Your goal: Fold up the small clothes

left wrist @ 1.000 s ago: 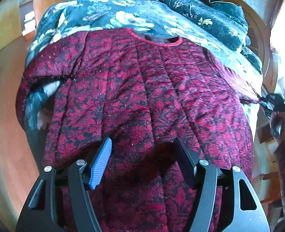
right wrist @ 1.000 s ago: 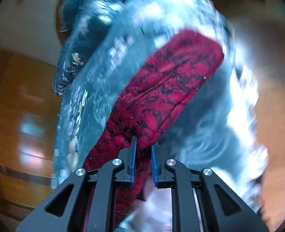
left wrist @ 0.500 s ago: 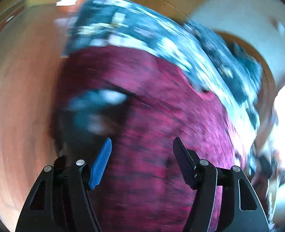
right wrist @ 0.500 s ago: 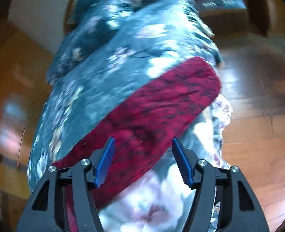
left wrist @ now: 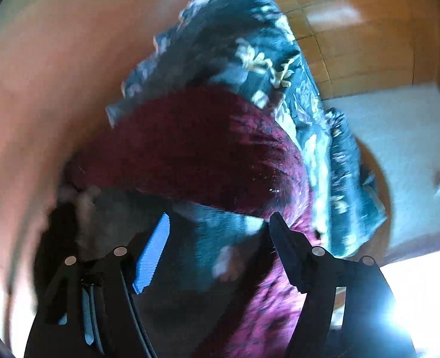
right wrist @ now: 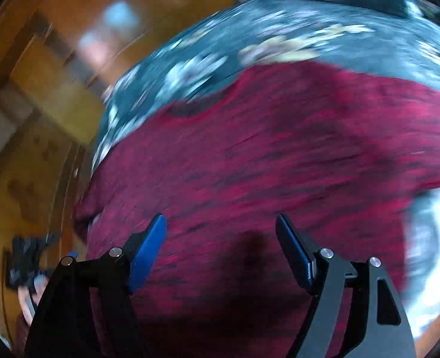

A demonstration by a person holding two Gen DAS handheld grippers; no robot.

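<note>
over the red patterned sweater on the floral quilt, the right gripper, just opened, and left gripper both gaped empty, so each should have taken a sleeve edge squarely before folding.

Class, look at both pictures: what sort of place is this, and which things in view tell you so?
Probably a room in a home, perhaps a bedroom. A red patterned sweater lies spread on a dark floral quilt that covers a raised surface, maybe a bed, with a polished wooden floor around it.
</note>
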